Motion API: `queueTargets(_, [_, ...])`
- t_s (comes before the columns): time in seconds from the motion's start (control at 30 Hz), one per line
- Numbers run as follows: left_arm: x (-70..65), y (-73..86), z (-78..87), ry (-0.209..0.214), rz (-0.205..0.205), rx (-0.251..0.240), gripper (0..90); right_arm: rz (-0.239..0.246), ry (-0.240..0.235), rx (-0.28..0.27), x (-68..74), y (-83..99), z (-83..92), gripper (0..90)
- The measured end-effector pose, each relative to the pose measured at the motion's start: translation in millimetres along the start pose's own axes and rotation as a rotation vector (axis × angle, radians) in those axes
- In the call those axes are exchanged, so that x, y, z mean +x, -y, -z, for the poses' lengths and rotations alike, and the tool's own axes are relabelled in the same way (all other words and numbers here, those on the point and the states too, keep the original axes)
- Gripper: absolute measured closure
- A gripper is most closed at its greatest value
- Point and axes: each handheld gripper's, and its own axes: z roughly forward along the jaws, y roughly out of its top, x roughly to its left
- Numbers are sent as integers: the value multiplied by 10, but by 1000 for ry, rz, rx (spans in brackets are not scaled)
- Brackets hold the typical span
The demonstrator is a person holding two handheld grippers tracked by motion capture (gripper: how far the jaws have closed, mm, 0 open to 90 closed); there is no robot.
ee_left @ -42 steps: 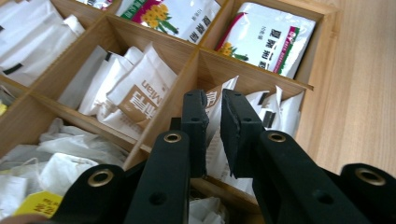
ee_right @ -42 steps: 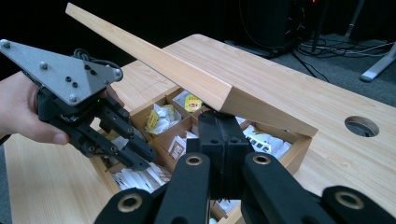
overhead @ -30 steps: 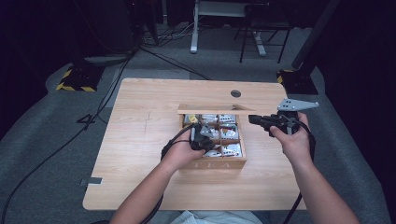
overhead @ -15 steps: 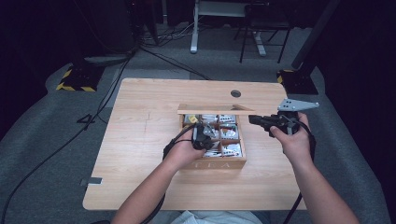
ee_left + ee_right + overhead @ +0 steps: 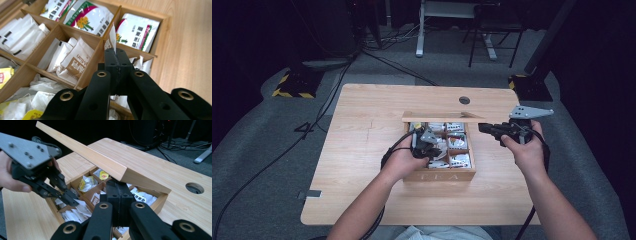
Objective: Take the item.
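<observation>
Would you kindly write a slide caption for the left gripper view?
Left gripper, shut on a white paper tea sachet, above the compartmented wooden tea box.

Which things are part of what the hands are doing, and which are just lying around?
In the job:
tea box
lid, propped up by the right gripper
tea sachet, pinched by the left gripper

Just lying about:
floor cables
striped block
white stand behind the table
</observation>
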Motion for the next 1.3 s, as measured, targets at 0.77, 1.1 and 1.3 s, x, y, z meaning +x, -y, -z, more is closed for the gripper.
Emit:
queueTargets(0.77, [68, 166, 590, 52, 57, -133, 900, -2, 8, 6, -1, -26, -2, 900])
queueTargets(1.1, [93, 334, 820, 43, 64, -147, 900, 0, 15, 17, 5, -46, -3, 900])
queueTargets(1.3, [143, 505, 980, 17, 72, -160, 898, 3, 18, 23, 11, -50, -3, 900])
